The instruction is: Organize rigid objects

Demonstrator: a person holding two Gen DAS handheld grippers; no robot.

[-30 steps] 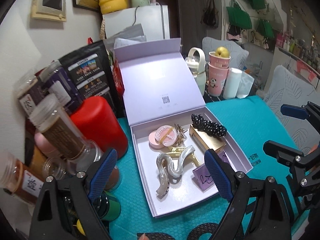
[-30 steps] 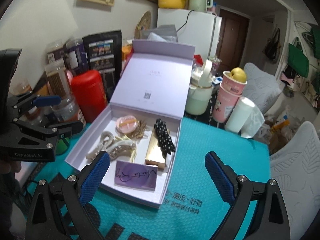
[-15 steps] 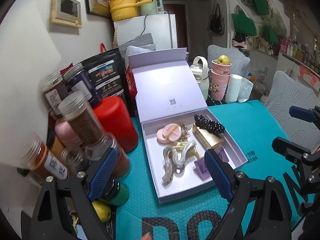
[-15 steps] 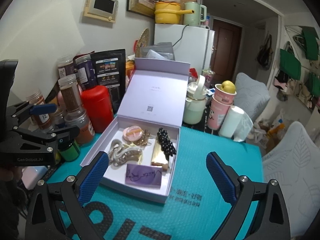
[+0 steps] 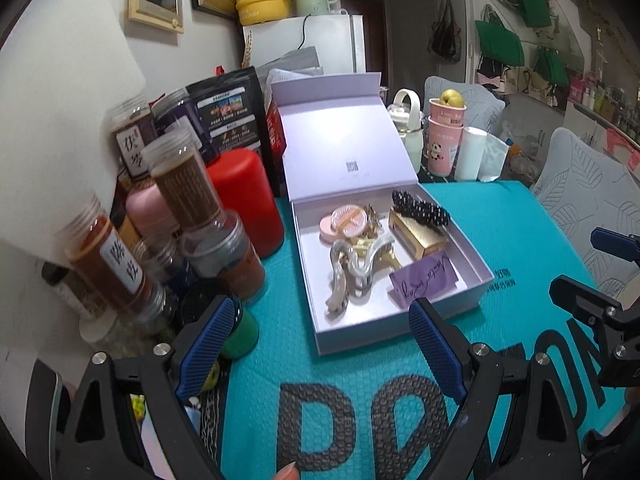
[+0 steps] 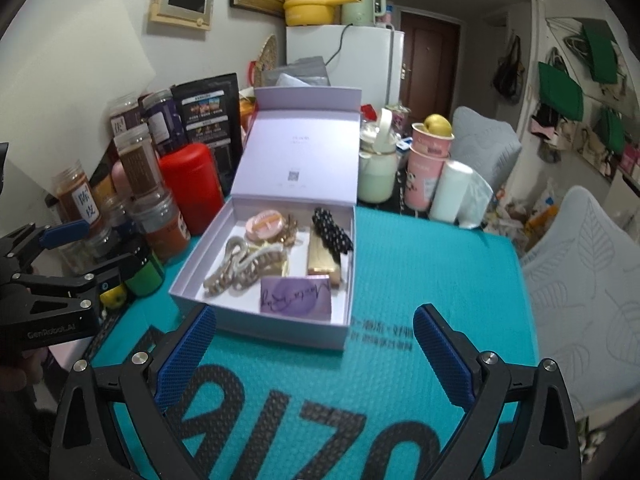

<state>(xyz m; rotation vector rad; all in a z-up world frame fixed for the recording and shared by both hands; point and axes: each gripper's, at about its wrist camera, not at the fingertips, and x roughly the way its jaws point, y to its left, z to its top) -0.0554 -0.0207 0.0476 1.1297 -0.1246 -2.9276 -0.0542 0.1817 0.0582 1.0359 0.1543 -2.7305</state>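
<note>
Readable text: "GenRobot.AI" in white on the left tool (image 6: pixel 56 280) body, seen from the right wrist. Teal mat (image 6: pixel 400 280) on the desk carries large black letters, "P" plus cut-off ones in the left view, roughly "IZO" in the right. Jar (image 5: pixel 108 264) label shows Chinese characters, probably 陈皮. Purple card (image 6: pixel 295 295) has cursive script, unreadable. QR code inside the box lid (image 6: pixel 296 160)

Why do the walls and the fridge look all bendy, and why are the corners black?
Left wrist view: the fisheye lens bows the white fridge and leaves black corners; the jars at the left edge look smeared. Right wrist view: the same bending, the door frame curves, the purple card in the lilac box is slightly blurred, and the open lid catches bright light.
</note>
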